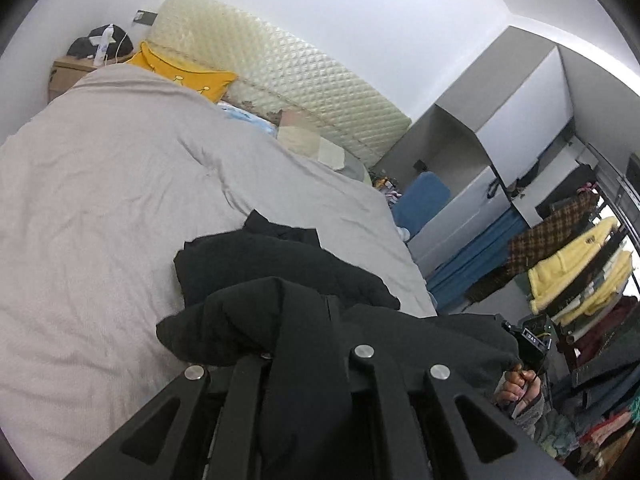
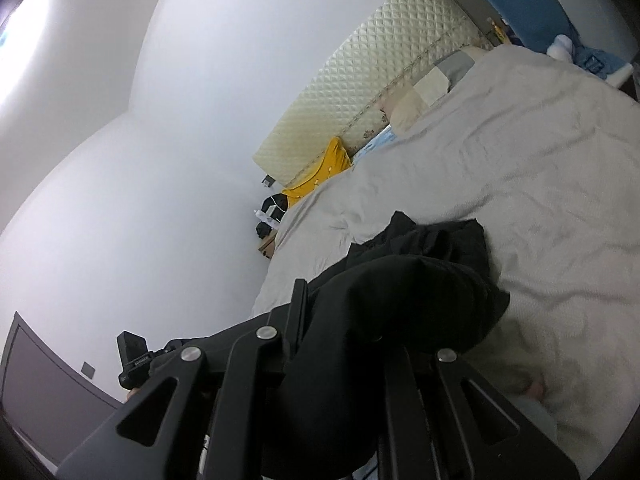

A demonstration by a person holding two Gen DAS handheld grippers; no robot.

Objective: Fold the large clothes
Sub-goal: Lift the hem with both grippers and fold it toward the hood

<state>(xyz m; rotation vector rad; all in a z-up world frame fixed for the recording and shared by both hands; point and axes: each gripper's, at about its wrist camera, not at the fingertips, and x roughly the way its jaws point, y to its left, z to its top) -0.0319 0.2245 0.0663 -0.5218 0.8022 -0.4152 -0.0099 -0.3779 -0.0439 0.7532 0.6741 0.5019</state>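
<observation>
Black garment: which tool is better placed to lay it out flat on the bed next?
Neither clearly. The left tool and the right tool are both shut on the black garment, bunched above the grey bedcover. Probably both must spread it together.

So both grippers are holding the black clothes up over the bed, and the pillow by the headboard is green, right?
Nearly. The pillow by the quilted headboard is yellow, not green; the left wrist view shows it clearly. The rest holds: the left gripper and right gripper are both shut on the black garment above the grey bed cover.
</observation>
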